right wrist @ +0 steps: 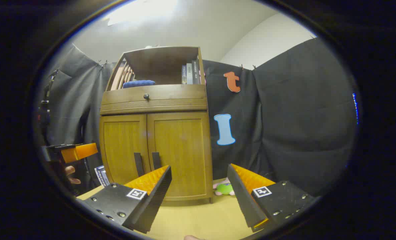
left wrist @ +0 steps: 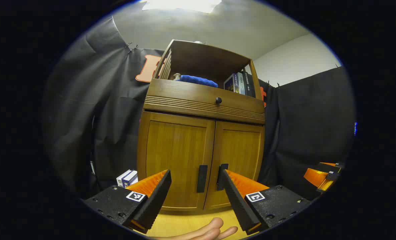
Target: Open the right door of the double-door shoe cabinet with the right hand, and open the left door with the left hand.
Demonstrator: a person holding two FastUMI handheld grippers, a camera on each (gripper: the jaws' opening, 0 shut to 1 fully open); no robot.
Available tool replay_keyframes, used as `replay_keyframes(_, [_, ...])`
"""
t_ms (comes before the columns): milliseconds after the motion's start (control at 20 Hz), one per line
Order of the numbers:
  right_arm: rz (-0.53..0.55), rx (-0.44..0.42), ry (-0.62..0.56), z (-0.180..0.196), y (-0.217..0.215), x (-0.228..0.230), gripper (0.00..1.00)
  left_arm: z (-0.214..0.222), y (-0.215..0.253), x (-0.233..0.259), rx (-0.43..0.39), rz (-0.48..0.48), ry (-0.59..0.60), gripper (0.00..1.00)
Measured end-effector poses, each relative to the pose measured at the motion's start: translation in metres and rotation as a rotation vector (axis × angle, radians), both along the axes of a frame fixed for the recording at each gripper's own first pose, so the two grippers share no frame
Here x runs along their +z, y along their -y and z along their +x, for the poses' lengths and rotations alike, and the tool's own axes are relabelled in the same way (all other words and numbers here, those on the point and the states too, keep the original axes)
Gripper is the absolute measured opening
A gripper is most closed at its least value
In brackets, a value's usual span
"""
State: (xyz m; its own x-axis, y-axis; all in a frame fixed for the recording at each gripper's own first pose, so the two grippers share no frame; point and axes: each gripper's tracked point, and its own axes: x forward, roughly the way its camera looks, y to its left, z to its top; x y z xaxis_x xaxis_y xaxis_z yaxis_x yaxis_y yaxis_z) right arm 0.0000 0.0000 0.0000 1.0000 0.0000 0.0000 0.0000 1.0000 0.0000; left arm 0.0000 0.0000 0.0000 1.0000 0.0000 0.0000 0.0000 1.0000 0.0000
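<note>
Facing the closed shoe cabinet (right wrist: pixel 156 146), the right gripper (right wrist: pixel 199 195) gapes open, holding nothing; the right door's upright handle (right wrist: pixel 156 160) lies at eleven o'clock, apart, nearer than the left gripper (left wrist: pixel 196 196), also open.

I see the shoe cabinet (left wrist: pixel 201 133) in warm honey-brown wood with vertical grain on both doors; left door (left wrist: pixel 176 160) and right door (left wrist: pixel 237 156) match. Door handles (left wrist: pixel 201 178) black, straight ahead between my left fingers. Drawer band (left wrist: pixel 204 101) darker brown with horizontal ribbing, black knob (left wrist: pixel 218 100). Upper shelf, above the fingers: blue cloth (left wrist: pixel 198 80), books (left wrist: pixel 239 83) with dark and white spines. Floor (right wrist: pixel 198 216) pale yellow wood. Past my right fingers, low by the cabinet foot: green and pink toy (right wrist: pixel 223 188). Blue-and-white box (left wrist: pixel 127 177) beyond the left finger. Ceiling (left wrist: pixel 224 26) off-white.
</note>
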Motion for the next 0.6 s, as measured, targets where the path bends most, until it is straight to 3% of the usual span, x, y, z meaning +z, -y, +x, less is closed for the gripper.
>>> replay_keyframes(550, [0.007,0.001,0.008,0.051,-0.003,0.038,1.00,0.015,-0.002,-0.009,-0.010,0.027,-0.026,0.94])
replay_keyframes(600, [0.004,0.000,0.007,0.060,-0.004,0.043,1.00,0.018,-0.006,-0.011,-0.003,0.022,-0.031,0.89])
